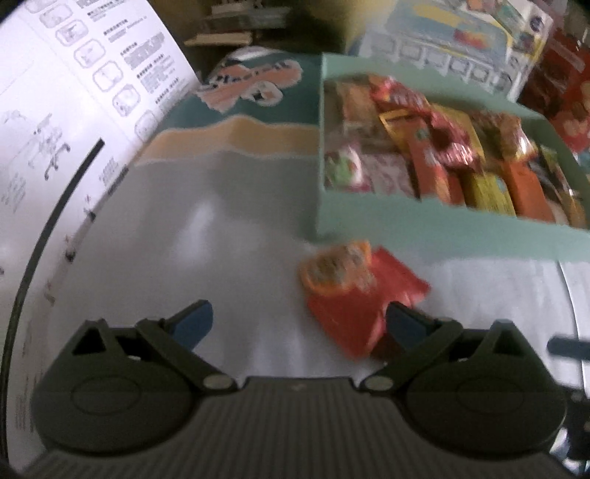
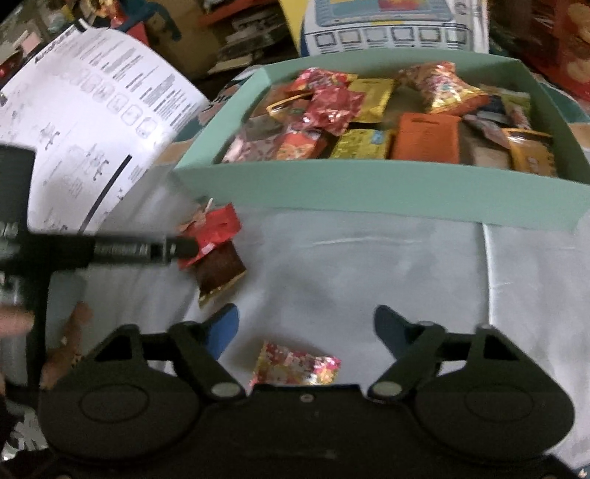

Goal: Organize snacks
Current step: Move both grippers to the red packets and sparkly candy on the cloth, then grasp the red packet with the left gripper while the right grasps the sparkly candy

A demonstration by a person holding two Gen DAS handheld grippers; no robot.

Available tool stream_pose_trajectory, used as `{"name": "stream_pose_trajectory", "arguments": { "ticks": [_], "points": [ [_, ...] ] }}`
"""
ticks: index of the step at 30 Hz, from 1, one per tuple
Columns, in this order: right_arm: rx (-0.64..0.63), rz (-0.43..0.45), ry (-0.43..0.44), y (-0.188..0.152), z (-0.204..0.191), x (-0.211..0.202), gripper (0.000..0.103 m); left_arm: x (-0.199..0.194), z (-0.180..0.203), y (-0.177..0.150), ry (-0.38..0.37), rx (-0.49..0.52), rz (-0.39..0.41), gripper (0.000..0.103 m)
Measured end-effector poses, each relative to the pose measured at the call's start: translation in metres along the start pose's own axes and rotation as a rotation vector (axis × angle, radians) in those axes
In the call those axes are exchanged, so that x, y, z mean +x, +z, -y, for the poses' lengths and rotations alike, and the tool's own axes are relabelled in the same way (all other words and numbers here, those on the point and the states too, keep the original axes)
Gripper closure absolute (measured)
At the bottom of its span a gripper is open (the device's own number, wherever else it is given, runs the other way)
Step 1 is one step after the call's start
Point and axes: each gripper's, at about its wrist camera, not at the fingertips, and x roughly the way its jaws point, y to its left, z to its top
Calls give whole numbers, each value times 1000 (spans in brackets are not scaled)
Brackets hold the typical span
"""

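Hovering wide open and empty, the left gripper (image 1: 298, 324) flanked a red snack packet (image 1: 354, 294) lying on the desk (image 1: 221, 228) just before the mint box (image 2: 368, 188), while the right gripper (image 2: 306, 331), equally spread, straddled a floral packet (image 2: 295, 364), both loose snacks apparently awaiting the box.

Dim, motion blur, fisheye-warped edges, soft glare

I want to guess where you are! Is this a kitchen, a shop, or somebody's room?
Probably a cluttered room at home, maybe a storage corner. A mint green box full of wrapped snacks sits on a pale cloth, with a printed instruction sheet beside it and stacked toy and gift boxes behind.
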Motion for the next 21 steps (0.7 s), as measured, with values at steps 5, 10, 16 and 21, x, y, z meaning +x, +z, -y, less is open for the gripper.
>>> {"name": "stream_pose_trajectory", "arguments": {
  "ticks": [5,10,16,21],
  "points": [
    [-41,-54,12,-1,-5,8,57,14,-2,20,-73,1,27,30],
    [-73,-93,4,-12,-9,6,57,21,11,17,-173,65,14,62],
    [-102,-117,14,-20,-14,-1,57,8,32,-10,-197,137,18,64],
    [-179,-116,-32,-26,-26,0,65,-2,31,-22,-215,110,-8,64]
  ]
}}
